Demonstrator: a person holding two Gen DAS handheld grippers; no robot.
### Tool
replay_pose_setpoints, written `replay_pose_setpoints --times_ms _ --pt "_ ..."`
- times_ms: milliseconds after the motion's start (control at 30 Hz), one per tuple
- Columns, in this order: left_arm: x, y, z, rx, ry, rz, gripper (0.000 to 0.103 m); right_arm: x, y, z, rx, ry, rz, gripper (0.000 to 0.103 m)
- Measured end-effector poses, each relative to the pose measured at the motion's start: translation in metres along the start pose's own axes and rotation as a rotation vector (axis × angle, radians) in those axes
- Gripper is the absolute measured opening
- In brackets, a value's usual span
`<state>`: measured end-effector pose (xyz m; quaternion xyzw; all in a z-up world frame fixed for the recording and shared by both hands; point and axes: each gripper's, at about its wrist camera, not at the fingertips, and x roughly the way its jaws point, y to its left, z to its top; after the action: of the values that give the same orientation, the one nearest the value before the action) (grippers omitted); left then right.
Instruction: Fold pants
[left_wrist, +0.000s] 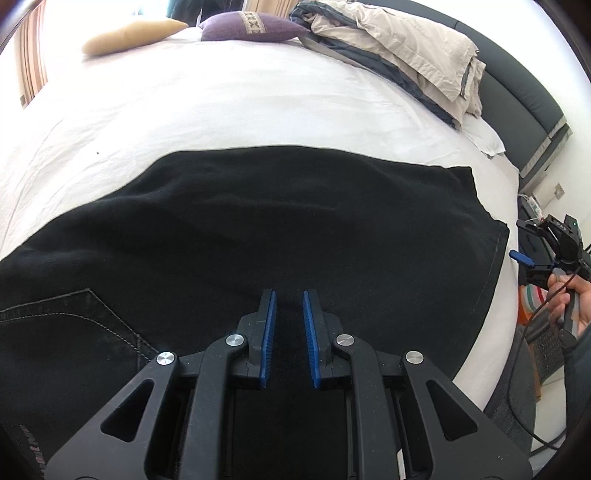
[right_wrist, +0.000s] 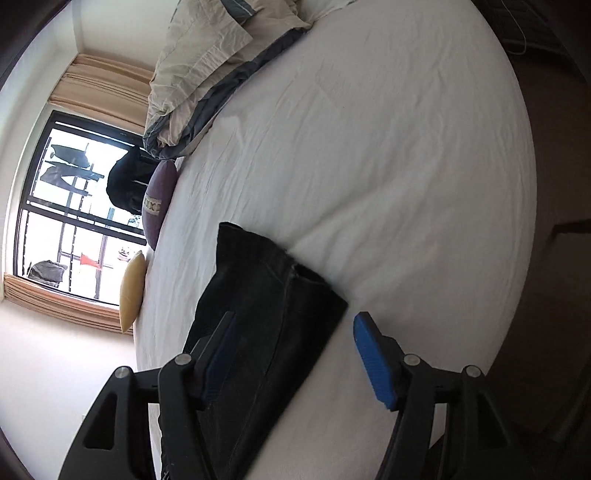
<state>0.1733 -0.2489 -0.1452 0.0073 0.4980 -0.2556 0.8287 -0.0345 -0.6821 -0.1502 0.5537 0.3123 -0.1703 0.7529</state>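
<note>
1. Black denim pants (left_wrist: 280, 221) lie flat across the near part of the white-sheeted bed (left_wrist: 221, 107). Grey-stitched back pocket sits at the left, hem end at the right near the bed edge. They look already doubled leg on leg, though that is a judgement.
2. Left gripper (left_wrist: 289, 295) hovers low over the mid section of the pants. Jaws stand slightly apart with nothing visibly between the blue pads; contact with the cloth cannot be confirmed.
3. Right gripper (right_wrist: 293, 325) is at the hem end, tilted sideways. Jaws wide apart; one finger over the dark fabric, the other over bare sheet. No grip yet.
4. In the left wrist view, the right gripper is off the bed edge, held in the person's hand (left_wrist: 569, 299).
5. Risks: closing now may catch only the top layer, so the layers split on lifting. A pinch could also take the sheet with the hem. Denim is stiff, so a one-sided lift would skew the fold.
6. Further out: purple cushion (left_wrist: 255, 26), tan cushion (left_wrist: 129, 35), crumpled beige duvet (left_wrist: 402, 48).
7. Writing: faint print on the left gripper body, unreadable. No brand legible on the pants.
</note>
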Motion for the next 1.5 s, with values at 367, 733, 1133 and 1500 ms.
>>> replay_pose_setpoints --times_ms 367,733,1133,1500 --pt "0.017 0.014 -0.005 -0.056 0.008 -0.044 0.015 0.028 -0.007 -0.001 0.104 0.054 0.067 0.061" --pt "0.018 0.025 -0.006 -0.08 0.008 -0.073 0.015 0.04 -0.024 -0.003 0.274 0.037 0.188 0.043" --pt "0.017 0.033 -0.008 -0.096 0.001 -0.093 0.015 0.045 -0.038 -0.008 0.299 0.03 0.232 0.01" --pt "0.017 0.042 -0.007 -0.138 0.004 -0.128 0.015 0.025 0.018 -0.011 0.061 -0.047 0.097 0.008"
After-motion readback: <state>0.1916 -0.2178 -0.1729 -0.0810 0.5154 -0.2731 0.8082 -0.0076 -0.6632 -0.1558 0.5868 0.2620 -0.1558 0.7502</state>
